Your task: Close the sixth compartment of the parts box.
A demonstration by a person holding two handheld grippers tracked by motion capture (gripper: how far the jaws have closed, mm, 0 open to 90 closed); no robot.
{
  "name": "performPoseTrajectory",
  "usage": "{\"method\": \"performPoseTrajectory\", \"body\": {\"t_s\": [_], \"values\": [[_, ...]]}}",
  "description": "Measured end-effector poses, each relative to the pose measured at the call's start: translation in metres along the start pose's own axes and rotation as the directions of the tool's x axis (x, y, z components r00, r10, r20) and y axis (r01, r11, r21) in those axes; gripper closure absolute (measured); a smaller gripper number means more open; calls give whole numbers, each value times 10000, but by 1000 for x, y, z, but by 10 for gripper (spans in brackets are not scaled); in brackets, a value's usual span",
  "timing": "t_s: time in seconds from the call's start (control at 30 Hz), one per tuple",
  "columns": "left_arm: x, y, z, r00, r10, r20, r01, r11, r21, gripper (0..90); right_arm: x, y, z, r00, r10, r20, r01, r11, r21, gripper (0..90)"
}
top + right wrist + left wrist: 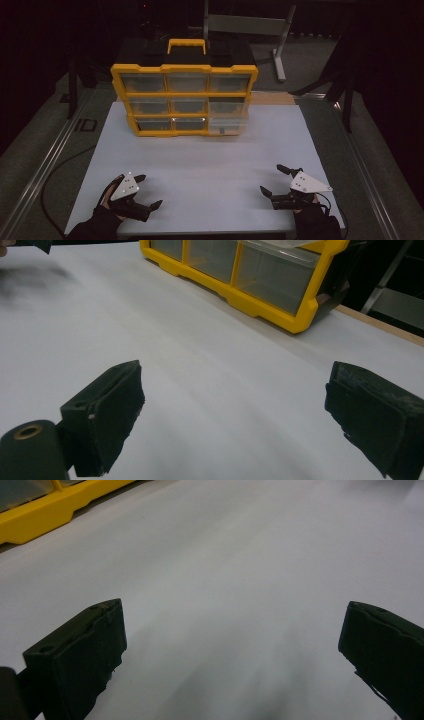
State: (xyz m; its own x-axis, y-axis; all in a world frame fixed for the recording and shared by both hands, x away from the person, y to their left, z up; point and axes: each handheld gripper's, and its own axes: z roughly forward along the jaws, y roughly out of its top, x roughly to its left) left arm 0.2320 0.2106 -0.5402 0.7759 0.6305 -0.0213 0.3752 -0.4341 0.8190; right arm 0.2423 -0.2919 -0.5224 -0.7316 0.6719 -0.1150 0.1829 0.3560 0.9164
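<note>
A yellow and black drawer cabinet with clear drawers in three rows stands at the back of the white table top. Its lower right drawers look pulled out a little. My left gripper rests near the front left edge, open, with nothing between its jaws. Near the front right edge my right gripper is open too, holding nothing. The cabinet's bottom corner lies ahead of the right gripper, and a strip of its yellow base shows in the left gripper view.
Dark floor surrounds the table, with metal rails along both sides. A grey metal stand is behind the cabinet at the right. A cable loops off the table's left side. Bare white surface lies between grippers and cabinet.
</note>
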Motion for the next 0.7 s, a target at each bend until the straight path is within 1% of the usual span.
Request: {"method": "performPoseTrajectory", "body": {"t_s": [0.07,0.1,0.17,0.27,0.3,0.33,0.37,0.4,0.47,0.5,0.57,0.63,0.67,0.7], "values": [[1,0,0,10000,-26,-34,26,10000,15,0,0,4,-1,9998,-106,146,107,9999,-37,86],[1,1,0,10000,-52,14,51,10000,6,0,1,5,-2,9998,1,181,-1,10000,-30,86],[1,1,0,9999,-124,10,124,9999,-24,0,0,8,-3,9994,72,330,-73,10000,24,86],[1,2,-1,9997,-203,104,203,9998,14,0,1,11,-5,9988,100,483,-106,9999,121,86],[1,2,-1,9997,-221,133,220,9997,108,6,1,13,-6,9989,46,476,-53,9999,141,86],[2,1,0,9997,-218,135,216,9996,167,9,0,15,-7,9989,105,455,-110,9999,104,87],[2,1,0,9996,-222,167,219,9997,138,16,0,17,-8,9988,100,480,-103,9999,57,86],[3,0,0,9992,-266,282,263,9996,91,26,0,19,-9,9989,130,448,-129,9999,-32,86],[3,1,0,9988,-342,355,340,9994,76,38,0,26,-10,9983,37,574,-35,10000,-37,86],[3,1,-1,9986,-368,391,366,9993,66,37,1,29,-11,9985,15,540,-9,9999,-102,86],[4,2,-1,9988,-373,324,369,9992,129,34,2,37,-13,9979,50,649,-34,9997,-246,86],[5,1,0,9980,-477,423,467,9986,236,31,3,44,-14,9981,-5,610,26,9995,-329,86],[4,1,1,9981,-472,407,461,9986,273,30,3,47,-15,9977,-116,665,138,9993,-337,86],[4,1,1,9981,-465,401,453,9985,292,26,4,51,-15,9973,-108,722,133,9993,-346,86]]}}
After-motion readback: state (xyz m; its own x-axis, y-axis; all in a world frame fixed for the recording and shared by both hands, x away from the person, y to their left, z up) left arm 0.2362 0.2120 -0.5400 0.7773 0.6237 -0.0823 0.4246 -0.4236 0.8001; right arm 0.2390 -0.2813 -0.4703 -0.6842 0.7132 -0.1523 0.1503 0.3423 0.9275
